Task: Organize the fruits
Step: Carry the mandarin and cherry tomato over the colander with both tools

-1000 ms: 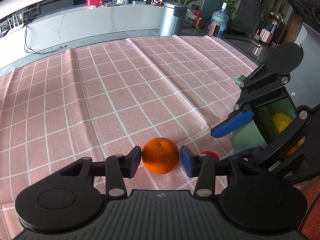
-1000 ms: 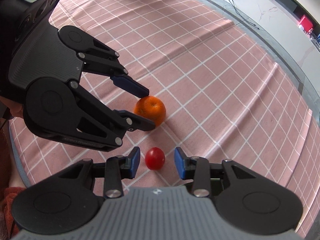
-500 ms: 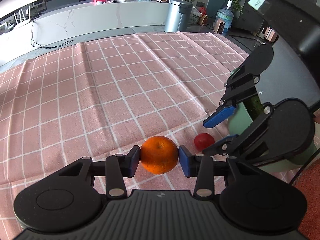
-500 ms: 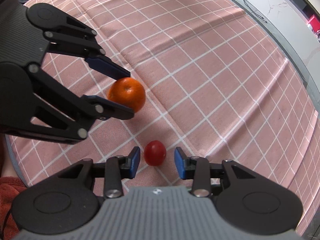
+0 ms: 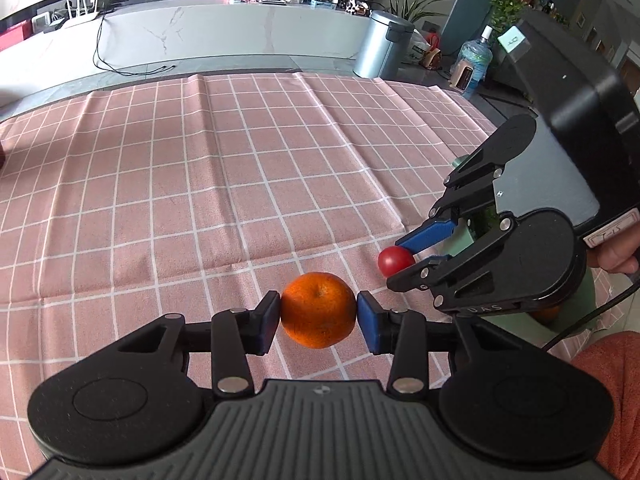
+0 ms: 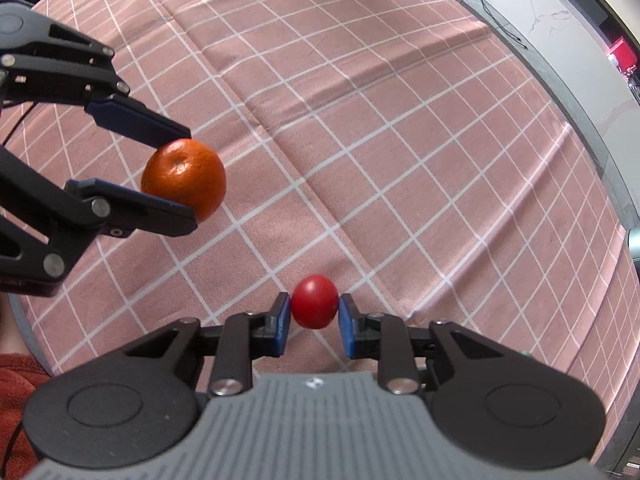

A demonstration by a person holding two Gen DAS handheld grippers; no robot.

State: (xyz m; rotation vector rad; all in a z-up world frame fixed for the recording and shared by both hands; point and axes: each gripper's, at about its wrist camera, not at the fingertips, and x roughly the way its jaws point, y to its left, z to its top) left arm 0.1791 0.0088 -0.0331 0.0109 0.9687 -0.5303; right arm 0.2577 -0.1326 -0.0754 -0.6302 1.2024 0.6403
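Both fruits hang above the pink checked cloth (image 5: 240,168): the left gripper (image 5: 318,316) clamps the orange (image 5: 318,310), the right gripper (image 6: 314,312) pinches the small red fruit (image 6: 315,301). That red one sits right at the fingertips, so I reckon a jolt could pop it loose and send it rolling

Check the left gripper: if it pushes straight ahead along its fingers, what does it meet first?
The left gripper is already shut on the orange. Beyond it, the line runs low over the pink checked tablecloth, with nothing standing in the way. It would probably meet the cloth first; depth is unclear.
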